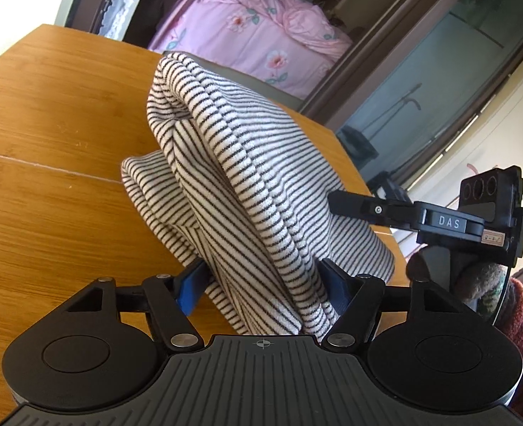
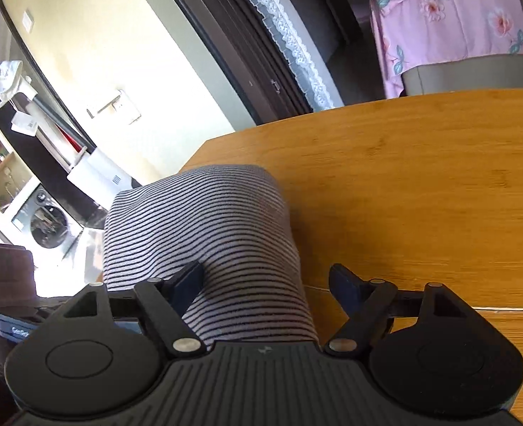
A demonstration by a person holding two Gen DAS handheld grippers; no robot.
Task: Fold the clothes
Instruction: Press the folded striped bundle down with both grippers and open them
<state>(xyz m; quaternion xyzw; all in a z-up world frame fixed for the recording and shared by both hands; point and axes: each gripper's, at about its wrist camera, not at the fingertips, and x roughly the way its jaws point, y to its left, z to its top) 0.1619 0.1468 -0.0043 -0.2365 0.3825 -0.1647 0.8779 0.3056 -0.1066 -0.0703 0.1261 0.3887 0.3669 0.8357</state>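
A cream garment with thin black stripes (image 1: 226, 163) is bunched in thick folds above the wooden table (image 1: 48, 113). My left gripper (image 1: 265, 284) has its blue pads on both sides of the folded bundle and is shut on it. In the right wrist view the same striped garment (image 2: 208, 227) lies between the fingers of my right gripper (image 2: 265, 284). Its jaws stand wide apart, and the right finger (image 2: 346, 287) is clear of the cloth. The right gripper also shows in the left wrist view (image 1: 396, 209), touching the far side of the garment.
The table (image 2: 421, 177) has a seam line across it and its edges fall off close by. A bed with a pink floral quilt (image 1: 254, 25) stands beyond the table. A washing machine (image 2: 44, 220) and a glass door are off to the sides.
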